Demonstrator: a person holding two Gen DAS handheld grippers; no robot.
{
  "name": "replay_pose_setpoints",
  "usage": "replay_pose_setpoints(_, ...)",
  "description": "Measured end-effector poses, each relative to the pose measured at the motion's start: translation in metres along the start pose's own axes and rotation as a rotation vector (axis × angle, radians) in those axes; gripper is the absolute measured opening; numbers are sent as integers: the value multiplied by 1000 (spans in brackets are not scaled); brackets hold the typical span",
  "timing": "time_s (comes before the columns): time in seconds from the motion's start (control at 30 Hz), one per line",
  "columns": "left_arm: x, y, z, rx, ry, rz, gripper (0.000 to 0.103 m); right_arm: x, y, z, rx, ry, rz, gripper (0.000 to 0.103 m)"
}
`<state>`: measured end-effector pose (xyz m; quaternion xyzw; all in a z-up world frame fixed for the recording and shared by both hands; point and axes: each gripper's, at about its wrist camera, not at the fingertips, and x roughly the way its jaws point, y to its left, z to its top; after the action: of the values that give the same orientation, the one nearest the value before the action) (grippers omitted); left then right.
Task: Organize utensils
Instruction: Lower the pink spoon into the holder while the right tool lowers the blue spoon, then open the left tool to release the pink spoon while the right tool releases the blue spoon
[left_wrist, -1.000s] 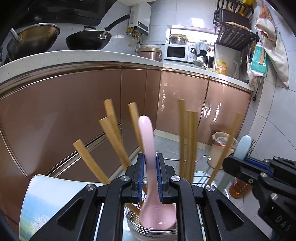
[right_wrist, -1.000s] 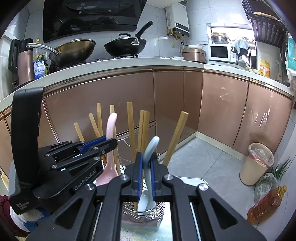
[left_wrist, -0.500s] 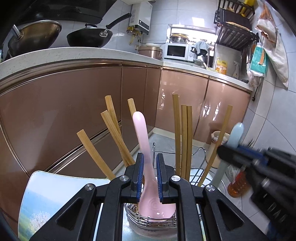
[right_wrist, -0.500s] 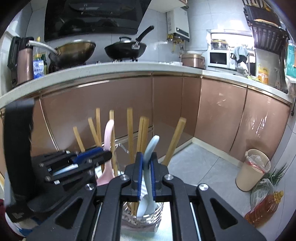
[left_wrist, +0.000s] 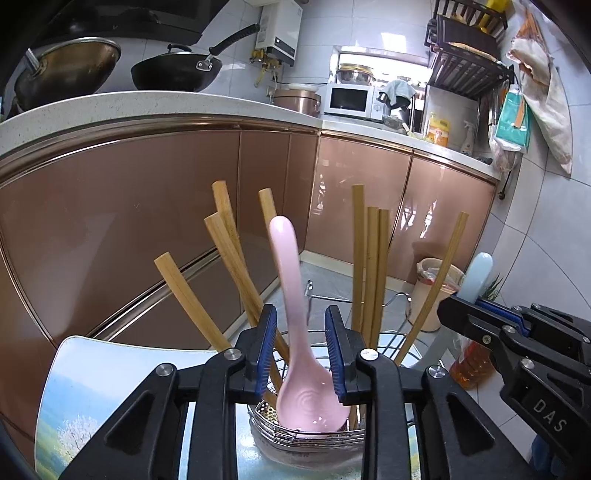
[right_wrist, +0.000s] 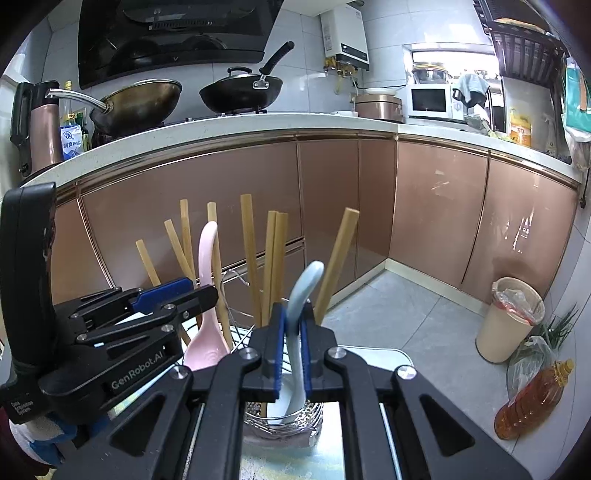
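Utensils stand in a wire holder (left_wrist: 306, 439) on a tabletop with a printed landscape cover (left_wrist: 74, 406): wooden chopsticks (left_wrist: 362, 266) lean out at several angles. A pink spoon (left_wrist: 295, 332) rests bowl-down in the holder, its handle rising between the jaws of the left gripper (left_wrist: 301, 347), which have just been opening and now stand clear of it on both sides. The right gripper (right_wrist: 291, 350) is clamped on the handle of a pale blue spoon (right_wrist: 301, 295) whose bowl sits low in the holder. Behind runs an L-shaped kitchen counter (right_wrist: 258, 122) over glossy copper-brown cabinet doors (right_wrist: 424, 214). On it sit two woks (right_wrist: 240, 92) and a microwave (right_wrist: 428, 101). A grey tiled floor (right_wrist: 388, 306) carries a bin (right_wrist: 509, 317) and an oil bottle (right_wrist: 532, 398).
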<state>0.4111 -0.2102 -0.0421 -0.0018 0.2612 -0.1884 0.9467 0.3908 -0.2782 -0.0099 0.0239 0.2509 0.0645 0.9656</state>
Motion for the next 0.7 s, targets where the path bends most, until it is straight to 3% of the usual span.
replay_pose_setpoints(0.37, 1, 8, -2, -28, 17, -18, 27, 12, 16, -2, -63, -20, 12, 7)
replay_pose_setpoints(0.6, 0, 15, 0, -62, 25, -24, 27, 8, 7, -3, -23, -12, 26, 8)
replay_pose_setpoints(0.7, -2, 16, 1, -67, 26, -30, 36, 4, 5, -1, -11, -22, 33, 9)
